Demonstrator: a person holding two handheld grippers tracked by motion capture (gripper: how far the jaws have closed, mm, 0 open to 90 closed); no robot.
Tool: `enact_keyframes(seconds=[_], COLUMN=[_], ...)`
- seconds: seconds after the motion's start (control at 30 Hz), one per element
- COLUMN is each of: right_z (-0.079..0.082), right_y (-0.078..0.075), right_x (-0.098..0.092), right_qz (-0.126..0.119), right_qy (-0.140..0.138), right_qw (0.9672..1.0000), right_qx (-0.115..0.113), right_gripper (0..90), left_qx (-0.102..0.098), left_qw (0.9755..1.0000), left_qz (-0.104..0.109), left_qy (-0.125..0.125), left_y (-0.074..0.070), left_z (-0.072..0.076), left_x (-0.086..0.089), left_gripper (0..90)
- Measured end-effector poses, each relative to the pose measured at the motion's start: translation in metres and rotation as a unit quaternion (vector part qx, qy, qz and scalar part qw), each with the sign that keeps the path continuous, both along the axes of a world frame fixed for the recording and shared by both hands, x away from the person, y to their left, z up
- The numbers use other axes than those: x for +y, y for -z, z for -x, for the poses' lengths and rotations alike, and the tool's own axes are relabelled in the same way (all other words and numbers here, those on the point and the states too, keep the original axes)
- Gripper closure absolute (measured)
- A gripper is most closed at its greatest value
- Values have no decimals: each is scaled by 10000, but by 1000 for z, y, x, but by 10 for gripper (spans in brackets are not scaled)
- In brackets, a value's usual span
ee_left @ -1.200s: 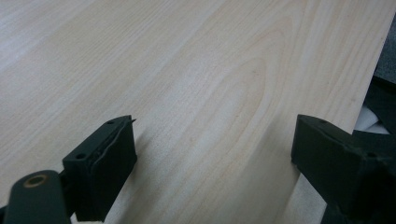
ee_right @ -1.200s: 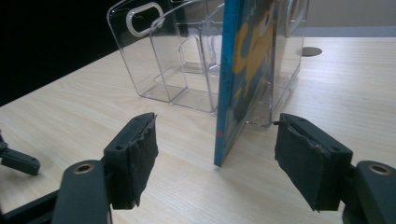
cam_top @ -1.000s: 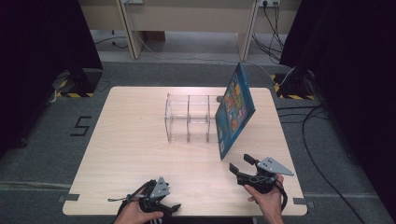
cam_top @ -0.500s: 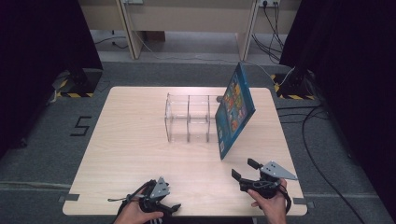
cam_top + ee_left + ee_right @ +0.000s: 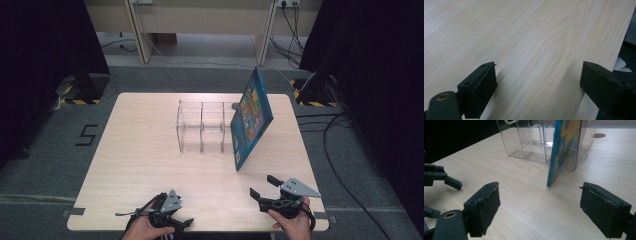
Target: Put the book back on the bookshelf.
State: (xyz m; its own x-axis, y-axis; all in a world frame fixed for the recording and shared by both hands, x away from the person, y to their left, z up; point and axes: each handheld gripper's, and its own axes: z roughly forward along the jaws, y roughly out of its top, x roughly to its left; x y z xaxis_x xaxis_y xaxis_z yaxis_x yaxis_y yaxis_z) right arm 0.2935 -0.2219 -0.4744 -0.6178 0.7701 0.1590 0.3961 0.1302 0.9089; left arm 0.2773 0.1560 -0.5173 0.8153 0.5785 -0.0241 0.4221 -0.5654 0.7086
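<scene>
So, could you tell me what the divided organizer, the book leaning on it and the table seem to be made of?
The organizer looks like clear glossy plastic: the tabletop shows through its walls. The book seems to be a glossy printed hardcover, its cover standing flat and stiff. The table looks like matte pale wood or laminate with visible grain.

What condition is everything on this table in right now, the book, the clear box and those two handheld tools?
Book: standing tilted, leaning on the clear organizer, bottom edge on the table.
Clear organizer: upright, compartments empty.
Left gripper: jaws open, holding nothing.
Right gripper: jaws just opened wide, nothing between them.
</scene>
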Motion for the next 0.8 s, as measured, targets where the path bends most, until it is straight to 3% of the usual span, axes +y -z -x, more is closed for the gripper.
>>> enact_keyframes(seconds=[0.27, 0.37, 0.8], right_z=[9, 13, 29], right_y=[0, -3, 1], right_x=[-2, -6, -20], right_qz=[202, 184, 440], right_qy=[-58, 115, 96], right_qw=[9998, 9995, 9990], right_qx=[-3, -209, -10], right_gripper=[174, 182, 177], left_qx=[-34, -38, -41], left_qw=[10000, 10000, 10000], left_qz=[28, 32, 39], left_qy=[-6, -12, -3], left_y=[1, 1, 2], left_z=[0, 0, 0], left_x=[1, 1, 1], left_gripper=[118, 111, 106])
